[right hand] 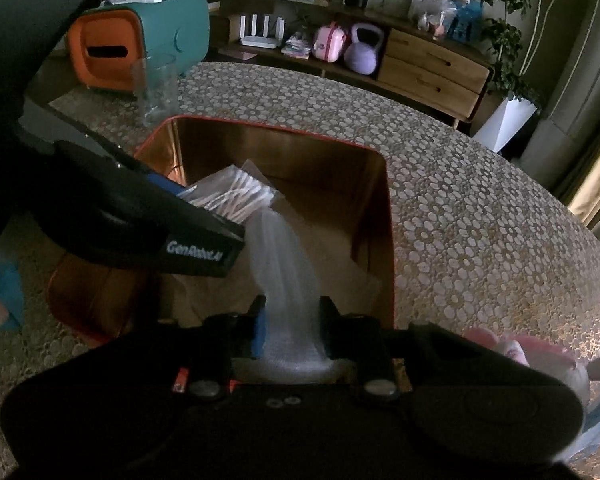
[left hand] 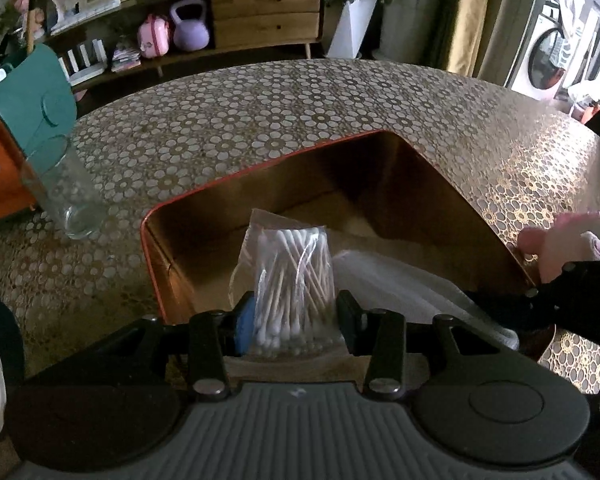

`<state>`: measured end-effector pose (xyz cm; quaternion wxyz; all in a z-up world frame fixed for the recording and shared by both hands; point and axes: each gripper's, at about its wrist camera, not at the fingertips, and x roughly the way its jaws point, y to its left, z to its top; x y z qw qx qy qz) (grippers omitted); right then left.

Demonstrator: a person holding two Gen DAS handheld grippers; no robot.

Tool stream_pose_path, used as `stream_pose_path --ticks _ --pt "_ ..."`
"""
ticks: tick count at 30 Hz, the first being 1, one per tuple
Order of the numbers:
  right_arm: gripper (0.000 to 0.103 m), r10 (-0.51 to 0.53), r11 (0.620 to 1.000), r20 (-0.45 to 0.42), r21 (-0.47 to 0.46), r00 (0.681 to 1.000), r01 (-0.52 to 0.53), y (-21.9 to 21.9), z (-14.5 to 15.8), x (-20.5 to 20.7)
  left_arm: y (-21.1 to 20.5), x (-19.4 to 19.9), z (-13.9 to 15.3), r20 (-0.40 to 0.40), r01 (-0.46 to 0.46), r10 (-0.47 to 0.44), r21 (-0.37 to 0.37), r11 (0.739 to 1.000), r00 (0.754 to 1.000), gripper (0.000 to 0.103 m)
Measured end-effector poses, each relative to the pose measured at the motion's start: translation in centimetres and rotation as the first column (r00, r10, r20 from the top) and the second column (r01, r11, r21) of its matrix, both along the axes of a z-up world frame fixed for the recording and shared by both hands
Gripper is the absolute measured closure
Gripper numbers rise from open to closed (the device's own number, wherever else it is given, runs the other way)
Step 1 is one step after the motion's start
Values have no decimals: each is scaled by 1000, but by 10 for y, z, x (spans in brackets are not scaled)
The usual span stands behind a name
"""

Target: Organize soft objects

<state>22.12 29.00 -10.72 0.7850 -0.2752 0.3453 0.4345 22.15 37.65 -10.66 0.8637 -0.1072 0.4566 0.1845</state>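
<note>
Left gripper [left hand: 296, 316] pinching a clear bag of cotton swabs [left hand: 290, 276] low inside the red-rimmed box [left hand: 260, 168], swab sticks pointing away and up toward its far wall. Right gripper [right hand: 292, 320] astride a strip of bubble wrap [right hand: 278, 248] running lengthwise into the same box, grip there impossible to tell. Packing seemingly midway: a pink plush toy [left hand: 560, 244] waiting just outside the box's right wall.
</note>
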Motion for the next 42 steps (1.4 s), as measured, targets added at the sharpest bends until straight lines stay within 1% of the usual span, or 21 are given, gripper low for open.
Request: stream_pose_path --ticks 2,4,5,7,8,11,13,15,19,22,25,29,34,42 --pt "71 1 1000 -11 9 1000 -1 -2 1 1 -2 0 0 -5 5 -5 7 1000 1000 57" --pt "66 4 1000 -19 19 1000 -4 -5 3 -1 -4 0 0 -7 6 -6 16 1000 1000 48" --pt "64 4 1000 -21 23 1000 -4 -7 4 -1 -4 -1 0 -6 8 -8 19 1000 1000 41" --pt "62 3 999 -23 32 1000 -3 -9 6 -3 -6 -3 2 0 20 -20 16 1000 1000 40" --pt "60 2 999 -29 36 1000 -1 -10 7 -3 -6 -5 4 1 22 -22 18 1000 1000 40" --pt "57 -12 997 -61 71 998 16 -15 13 -3 -9 -9 9 8 20 -20 25 1000 1000 40" --pt "56 -14 995 -78 92 997 21 -19 19 -4 -10 -12 15 18 17 -17 26 1000 1000 36" --pt "54 -13 994 -79 108 997 22 -23 24 -7 -12 -16 21 32 14 -15 32 999 999 30" --pt "47 -12 990 -70 137 997 22 -35 36 -16 -21 -25 34 54 17 -20 54 998 998 30" --pt "45 -20 988 -50 149 999 27 -43 44 -23 -29 -32 48 85 21 -27 65 998 996 30" --pt "42 -29 984 -50 177 998 37 -58 54 -27 -39 -40 61 116 31 -39 72 997 992 30" --pt "39 -41 977 -51 209 998 51 -75 67 -31 -57 -46 78 140 51 -67 115 992 988 30" --pt "39 -68 967 -43 242 997 77 -101 81 -35 -79 -55 95 181 69 -88 110 991 980 30" --pt "37 -121 945 -52 301 991 131 -151 101 -39 -123 -71 118 231 131 -159 130 983 960 30"
